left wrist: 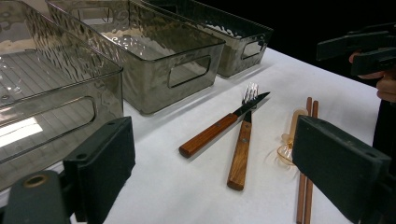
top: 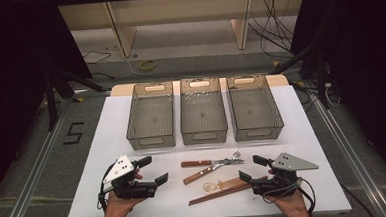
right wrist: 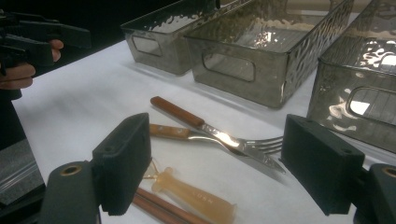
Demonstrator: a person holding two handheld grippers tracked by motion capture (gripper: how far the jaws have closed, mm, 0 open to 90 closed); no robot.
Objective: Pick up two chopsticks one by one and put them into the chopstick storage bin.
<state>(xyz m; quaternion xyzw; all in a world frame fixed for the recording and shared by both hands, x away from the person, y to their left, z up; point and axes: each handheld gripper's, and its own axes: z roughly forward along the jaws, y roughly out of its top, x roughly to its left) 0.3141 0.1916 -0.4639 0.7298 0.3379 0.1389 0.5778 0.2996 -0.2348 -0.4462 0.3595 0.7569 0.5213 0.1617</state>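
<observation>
Jaws stand wide and empty on both your left gripper (top: 151, 172) and right gripper (top: 250, 169), flanking the knife (top: 210, 162), fork (top: 209, 169) and chopsticks (top: 220, 192) on the worktop (top: 112, 128).

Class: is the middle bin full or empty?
Empty: the middle bin shows only its bare ribbed floor; the cutlery lies outside on the table.

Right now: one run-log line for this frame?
left gripper: open, empty | right gripper: open, empty | knife, fork, chopsticks, spoon: on table | three bins: empty
</observation>
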